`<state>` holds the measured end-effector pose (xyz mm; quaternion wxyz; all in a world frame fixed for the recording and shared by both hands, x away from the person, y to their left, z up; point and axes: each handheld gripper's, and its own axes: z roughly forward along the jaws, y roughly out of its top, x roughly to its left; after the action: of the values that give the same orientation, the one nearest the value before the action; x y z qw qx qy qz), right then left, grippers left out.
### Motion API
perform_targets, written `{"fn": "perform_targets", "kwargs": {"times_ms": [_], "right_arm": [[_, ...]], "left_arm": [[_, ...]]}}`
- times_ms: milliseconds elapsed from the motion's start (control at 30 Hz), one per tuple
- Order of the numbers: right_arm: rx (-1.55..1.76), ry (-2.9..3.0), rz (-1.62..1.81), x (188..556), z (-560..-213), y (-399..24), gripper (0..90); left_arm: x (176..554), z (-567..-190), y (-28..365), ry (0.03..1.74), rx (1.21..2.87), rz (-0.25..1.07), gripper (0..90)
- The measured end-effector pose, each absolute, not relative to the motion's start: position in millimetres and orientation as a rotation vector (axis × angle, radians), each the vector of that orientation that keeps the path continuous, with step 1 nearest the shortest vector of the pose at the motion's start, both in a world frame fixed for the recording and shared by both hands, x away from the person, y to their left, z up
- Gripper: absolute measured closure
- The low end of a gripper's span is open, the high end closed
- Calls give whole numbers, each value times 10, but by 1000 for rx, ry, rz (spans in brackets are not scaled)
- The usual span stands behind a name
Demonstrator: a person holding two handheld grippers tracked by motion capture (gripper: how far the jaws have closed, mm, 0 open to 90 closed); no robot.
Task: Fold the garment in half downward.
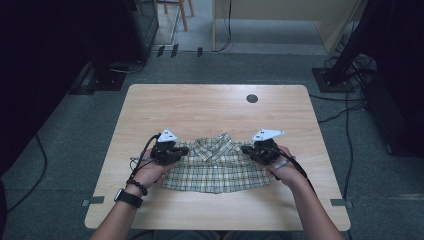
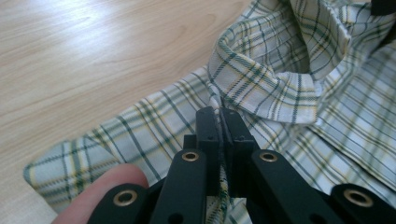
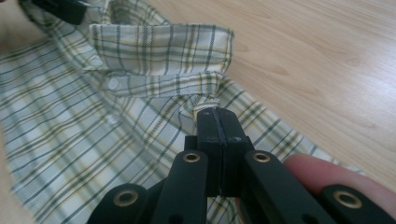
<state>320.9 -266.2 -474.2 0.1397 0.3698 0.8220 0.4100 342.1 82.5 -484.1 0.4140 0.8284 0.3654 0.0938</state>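
A small plaid shirt (image 1: 215, 165) in pale yellow, white and green lies flat on the wooden table (image 1: 210, 110), collar toward the far side. My left gripper (image 1: 176, 151) sits at the shirt's left shoulder, jaws shut on a fold of the shirt (image 2: 261, 88) beside the collar, as the left gripper view (image 2: 219, 112) shows. On the opposite shoulder my right gripper (image 1: 250, 150) is shut too, pinching the cloth (image 3: 154, 56) just below the collar in the right gripper view (image 3: 215, 112). A fingertip shows beside each gripper body.
A dark round grommet (image 1: 252, 98) sits near the table's far right. Bare wood surrounds the shirt on all sides. Dark equipment stands and cables (image 1: 345, 115) lie on the grey carpet around the table.
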Motion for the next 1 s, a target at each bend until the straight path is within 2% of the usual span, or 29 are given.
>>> {"fn": "perform_targets", "kwargs": {"times_ms": [133, 333, 467, 500, 533, 633, 767, 900, 1000], "right_arm": [[1022, 2407, 1200, 3016, -4772, -2696, 900], [993, 2435, 1213, 2713, -4880, -2779, 882], [984, 2445, 1223, 2595, -4941, -2882, 773], [984, 2445, 1223, 2595, -4941, -2882, 773], [998, 2450, 1247, 2568, -4940, -2936, 708], [1020, 2432, 1310, 2529, -4909, -3023, 635], [1064, 2401, 1338, 2484, -4893, -3042, 583], [1066, 2383, 1367, 2410, -4882, -2982, 569], [1068, 2333, 1383, 2407, -4867, -2824, 563]], "left_arm": [[3252, -4861, 869, 864, 2099, 204, 864], [3001, -4912, 960, 780, 2133, 151, 768], [2925, -4931, 1062, 765, 2159, 98, 726], [2925, -4931, 1062, 765, 2159, 98, 702], [2906, -4917, 1103, 760, 2159, 89, 676], [2898, -4883, 1153, 762, 2139, 81, 608], [2908, -4835, 1186, 778, 2093, 81, 522], [2902, -4793, 1154, 783, 2037, 68, 506], [2890, -4818, 984, 792, 2017, 64, 505]]}}
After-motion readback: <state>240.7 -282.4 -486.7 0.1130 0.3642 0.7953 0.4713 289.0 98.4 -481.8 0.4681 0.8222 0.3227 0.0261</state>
